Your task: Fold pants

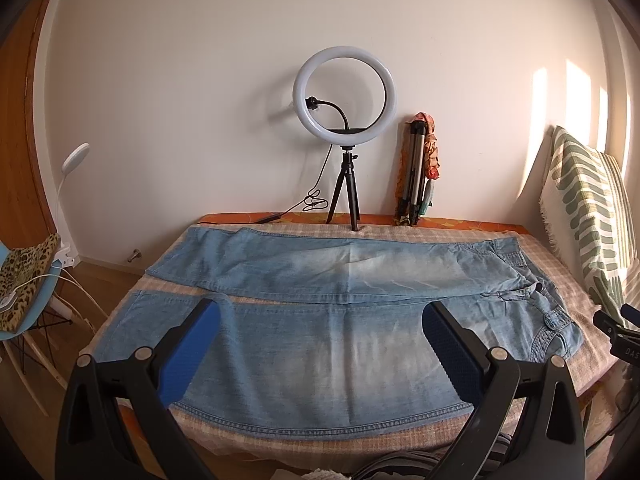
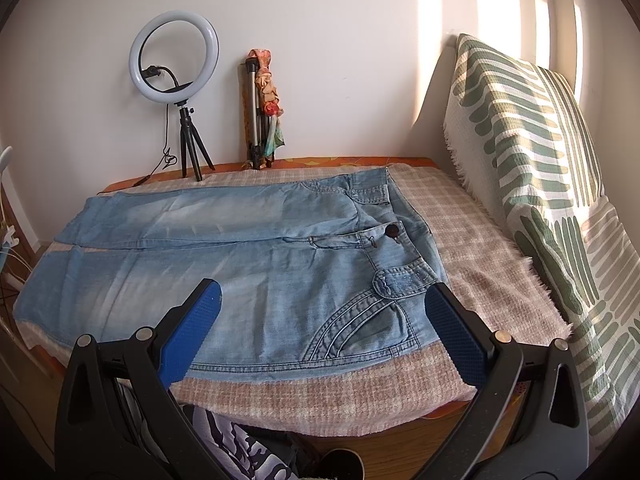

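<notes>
Light blue jeans point(image 1: 320, 320) lie flat on a table with a pink checked cloth point(image 1: 560, 272), legs to the left, waistband to the right. In the right wrist view the jeans point(image 2: 240, 248) show the button, belt loops and front pocket. My left gripper point(image 1: 320, 344) is open and empty, held above the near leg close to the table's front edge. My right gripper point(image 2: 324, 324) is open and empty, above the near pocket and waist corner. Part of the right gripper point(image 1: 616, 328) shows at the right edge of the left wrist view.
A ring light on a small tripod point(image 1: 345, 120) and a folded tripod point(image 1: 416, 168) stand at the back by the wall. A green-patterned cushion point(image 2: 540, 160) leans at the right. A chair point(image 1: 24, 280) and a desk lamp point(image 1: 74, 160) are at the left.
</notes>
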The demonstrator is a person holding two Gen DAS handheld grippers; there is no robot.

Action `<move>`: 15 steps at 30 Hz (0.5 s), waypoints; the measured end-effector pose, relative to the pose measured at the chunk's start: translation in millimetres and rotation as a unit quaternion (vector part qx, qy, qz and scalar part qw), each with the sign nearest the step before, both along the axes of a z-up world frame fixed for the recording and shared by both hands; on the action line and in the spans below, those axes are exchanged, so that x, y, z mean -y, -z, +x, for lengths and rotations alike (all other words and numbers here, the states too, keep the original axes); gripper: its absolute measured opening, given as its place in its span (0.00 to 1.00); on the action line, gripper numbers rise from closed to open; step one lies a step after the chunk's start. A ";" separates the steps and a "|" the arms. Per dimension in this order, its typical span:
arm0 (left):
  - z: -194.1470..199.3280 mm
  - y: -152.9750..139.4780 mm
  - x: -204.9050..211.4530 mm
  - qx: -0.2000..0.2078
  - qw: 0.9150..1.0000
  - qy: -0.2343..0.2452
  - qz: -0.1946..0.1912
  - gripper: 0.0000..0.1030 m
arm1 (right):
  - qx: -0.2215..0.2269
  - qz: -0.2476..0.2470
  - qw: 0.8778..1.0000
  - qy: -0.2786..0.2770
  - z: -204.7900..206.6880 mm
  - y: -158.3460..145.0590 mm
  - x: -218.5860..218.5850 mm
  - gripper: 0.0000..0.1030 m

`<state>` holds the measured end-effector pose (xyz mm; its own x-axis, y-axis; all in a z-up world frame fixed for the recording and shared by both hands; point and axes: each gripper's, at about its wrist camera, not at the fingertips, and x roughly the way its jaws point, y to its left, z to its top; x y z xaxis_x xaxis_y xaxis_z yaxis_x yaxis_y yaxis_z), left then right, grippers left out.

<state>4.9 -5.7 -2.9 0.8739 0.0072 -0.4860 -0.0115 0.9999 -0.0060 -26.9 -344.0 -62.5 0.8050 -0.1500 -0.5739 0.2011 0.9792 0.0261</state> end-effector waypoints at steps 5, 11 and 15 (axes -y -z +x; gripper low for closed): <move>4.2 2.8 -4.5 -0.002 1.000 -0.005 0.002 0.99 | -0.001 -0.003 1.000 -0.001 2.5 -0.2 0.1 1.00; 12.4 8.3 -15.2 -0.007 1.000 -0.015 0.011 0.99 | -0.001 -0.007 1.000 -0.009 6.4 1.2 -10.0 1.00; 23.8 14.4 -31.0 -0.020 0.999 -0.023 0.012 0.99 | 0.002 -0.012 1.000 -0.021 17.3 -4.9 -11.7 1.00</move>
<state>28.6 25.2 -17.2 0.8525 0.0592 -0.5193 -0.0571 0.9982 0.0201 -9.7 -332.4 -57.6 0.8127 -0.1305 -0.5680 0.1605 0.9870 0.0029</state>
